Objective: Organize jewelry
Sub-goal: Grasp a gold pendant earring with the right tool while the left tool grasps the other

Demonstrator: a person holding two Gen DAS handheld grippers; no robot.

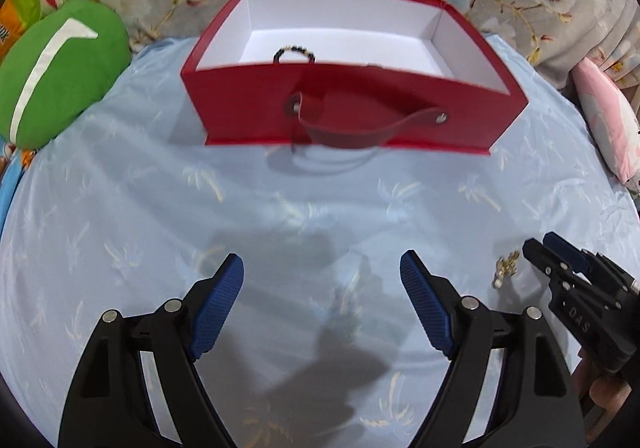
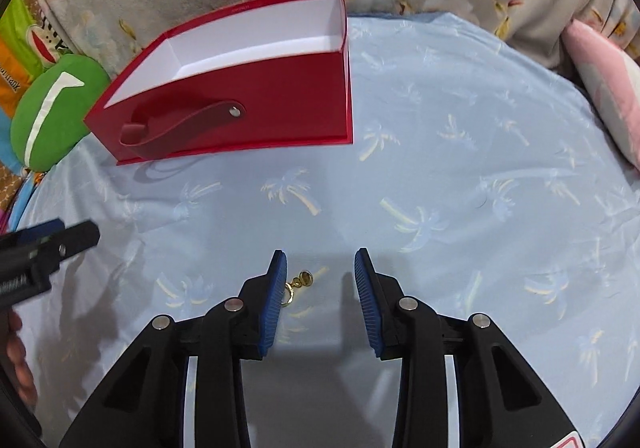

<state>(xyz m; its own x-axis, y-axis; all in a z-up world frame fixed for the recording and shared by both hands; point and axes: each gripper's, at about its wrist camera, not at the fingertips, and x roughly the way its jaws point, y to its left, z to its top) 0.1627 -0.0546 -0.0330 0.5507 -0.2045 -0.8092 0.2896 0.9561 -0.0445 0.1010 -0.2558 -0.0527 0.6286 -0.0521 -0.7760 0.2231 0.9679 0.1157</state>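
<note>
So the step here looks like grabbing the little gold earring (image 2: 298,287) off the blue sheet (image 2: 460,127). The right hand-held gripper (image 2: 320,288) has its jaws apart with nothing pinched yet, and the earring lies between them, right up against the left pad (image 2: 274,300). I'd shift the gripper a touch left so the earring sits centred, get the tips down to the fabric, then close slowly. It's tiny and could skid or snag the sheet.

The left hand-held gripper (image 1: 322,304) is wide open and empty, hovering over bare sheet just left of the earring.

The red box (image 1: 352,103) sits further back, open on top, with a beaded bracelet (image 1: 295,55) already inside. Its strap handle (image 1: 360,131) faces the grippers. The green cushion (image 1: 56,71) and pink pillow (image 1: 608,127) sit off to the sides, not in the way.
</note>
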